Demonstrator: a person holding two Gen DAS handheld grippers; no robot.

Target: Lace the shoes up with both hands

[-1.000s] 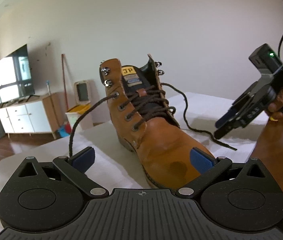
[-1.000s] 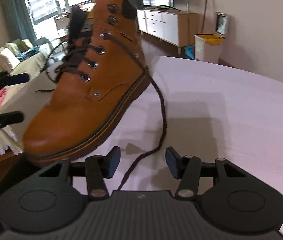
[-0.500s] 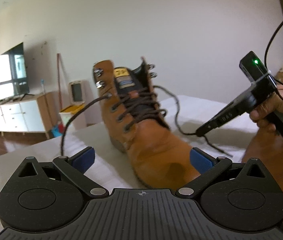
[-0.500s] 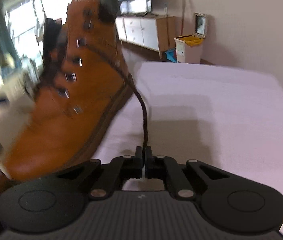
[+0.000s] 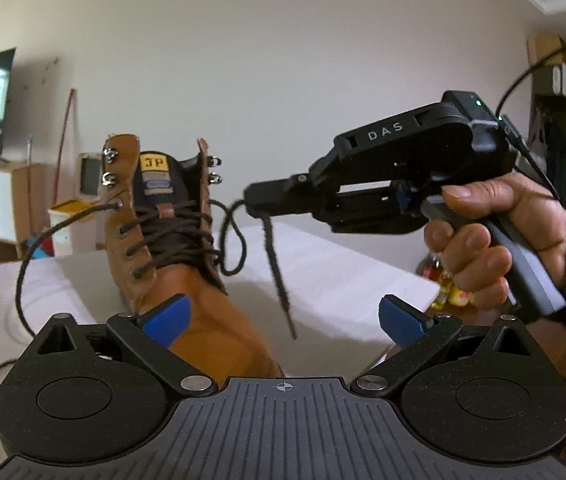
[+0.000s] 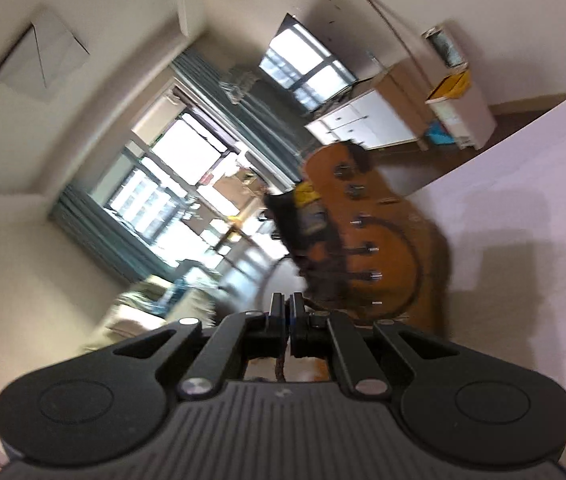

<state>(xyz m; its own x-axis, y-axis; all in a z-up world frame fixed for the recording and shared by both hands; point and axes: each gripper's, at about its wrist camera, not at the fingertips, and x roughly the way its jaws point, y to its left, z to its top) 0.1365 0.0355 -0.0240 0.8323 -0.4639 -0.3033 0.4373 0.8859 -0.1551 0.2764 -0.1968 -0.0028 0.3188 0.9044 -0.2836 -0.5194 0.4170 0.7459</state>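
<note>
A tan boot stands upright on the white tabletop, its dark laces threaded up to the metal hooks. To the boot's right and raised above the tabletop, the right claw is clenched on one lace; the loose end dangles below it, and a loop runs back to the boot's eyelets. The left claw sits just in front of the boot's toe, its jaws having just been narrowing, with the toe between the blue pads and no grip showing.
</note>
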